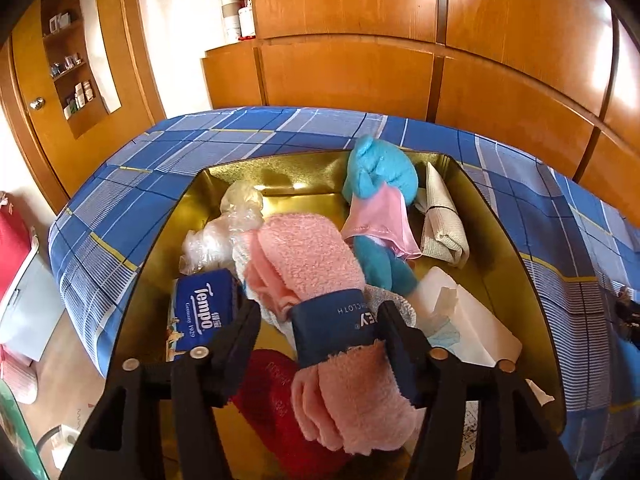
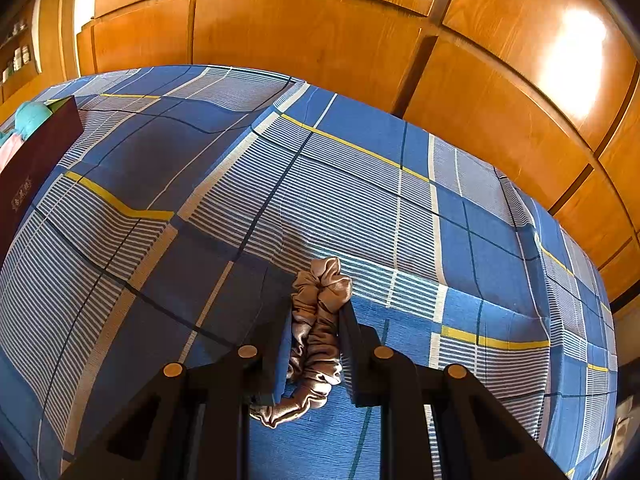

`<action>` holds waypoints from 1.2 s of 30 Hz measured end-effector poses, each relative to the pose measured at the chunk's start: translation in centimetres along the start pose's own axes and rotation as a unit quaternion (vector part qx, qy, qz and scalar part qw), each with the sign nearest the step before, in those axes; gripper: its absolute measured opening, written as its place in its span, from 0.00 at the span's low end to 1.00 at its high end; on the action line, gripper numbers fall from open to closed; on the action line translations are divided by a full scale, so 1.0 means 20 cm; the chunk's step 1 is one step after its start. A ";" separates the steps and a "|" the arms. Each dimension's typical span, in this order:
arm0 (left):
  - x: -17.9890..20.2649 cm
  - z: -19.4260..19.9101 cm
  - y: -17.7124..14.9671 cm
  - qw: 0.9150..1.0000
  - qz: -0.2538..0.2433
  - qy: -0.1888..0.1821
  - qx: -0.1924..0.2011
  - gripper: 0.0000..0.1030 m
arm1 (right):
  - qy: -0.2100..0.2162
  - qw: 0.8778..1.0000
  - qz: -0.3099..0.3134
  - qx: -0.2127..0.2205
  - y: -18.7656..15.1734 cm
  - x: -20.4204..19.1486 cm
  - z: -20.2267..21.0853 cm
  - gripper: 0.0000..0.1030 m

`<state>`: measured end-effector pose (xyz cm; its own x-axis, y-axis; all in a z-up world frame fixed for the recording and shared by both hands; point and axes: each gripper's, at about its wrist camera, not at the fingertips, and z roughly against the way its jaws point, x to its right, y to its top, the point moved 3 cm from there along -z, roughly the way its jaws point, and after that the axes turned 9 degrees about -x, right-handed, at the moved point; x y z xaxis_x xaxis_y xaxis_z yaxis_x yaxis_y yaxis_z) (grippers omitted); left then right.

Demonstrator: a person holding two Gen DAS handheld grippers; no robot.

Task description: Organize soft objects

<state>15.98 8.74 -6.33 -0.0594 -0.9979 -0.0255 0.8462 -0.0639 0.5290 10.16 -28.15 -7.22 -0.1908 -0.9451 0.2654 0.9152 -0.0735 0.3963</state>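
A rolled pink fluffy towel (image 1: 308,264) with a dark blue paper band (image 1: 332,324) lies in the gold-lined box (image 1: 484,216), between the fingers of my left gripper (image 1: 316,308). The gripper is open: a gap shows between its left finger (image 1: 244,328) and the band, while the right finger sits against the band. In the right wrist view, my right gripper (image 2: 317,306) is shut on a brown satin scrunchie (image 2: 318,320) just above the blue plaid bedsheet (image 2: 360,200).
The box also holds a blue plush toy (image 1: 380,176), a pink cloth (image 1: 384,216), a beige cloth (image 1: 440,216), a plastic bag (image 1: 236,212), a Tempo tissue pack (image 1: 204,308), a white pack (image 1: 468,320) and a red item (image 1: 268,392). The box's dark outer wall (image 2: 36,160) stands far left of the right gripper. Wooden wardrobes back the bed.
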 end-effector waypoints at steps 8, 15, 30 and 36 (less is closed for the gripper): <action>-0.07 0.14 -0.02 0.999 0.019 -0.008 0.030 0.76 | 0.016 1.000 -0.002 -0.006 0.01 -0.01 0.03 0.18; -0.23 0.25 -0.08 0.997 0.055 -0.008 0.049 0.80 | 0.100 0.994 0.014 0.034 0.10 -0.21 0.25 0.18; -0.44 0.30 -0.18 0.993 0.106 -0.005 0.048 0.84 | 0.299 0.936 0.171 0.071 0.30 -1.17 0.63 0.18; -0.44 0.28 -0.19 0.993 0.108 -0.006 0.048 0.87 | 0.296 0.938 0.179 0.018 0.39 -1.36 0.48 0.18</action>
<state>10.27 17.73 -3.29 0.1099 -0.9881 0.1074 0.7852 0.1525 0.6002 19.09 0.10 -3.02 0.3675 -0.9188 -0.1439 0.8683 0.2835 0.4071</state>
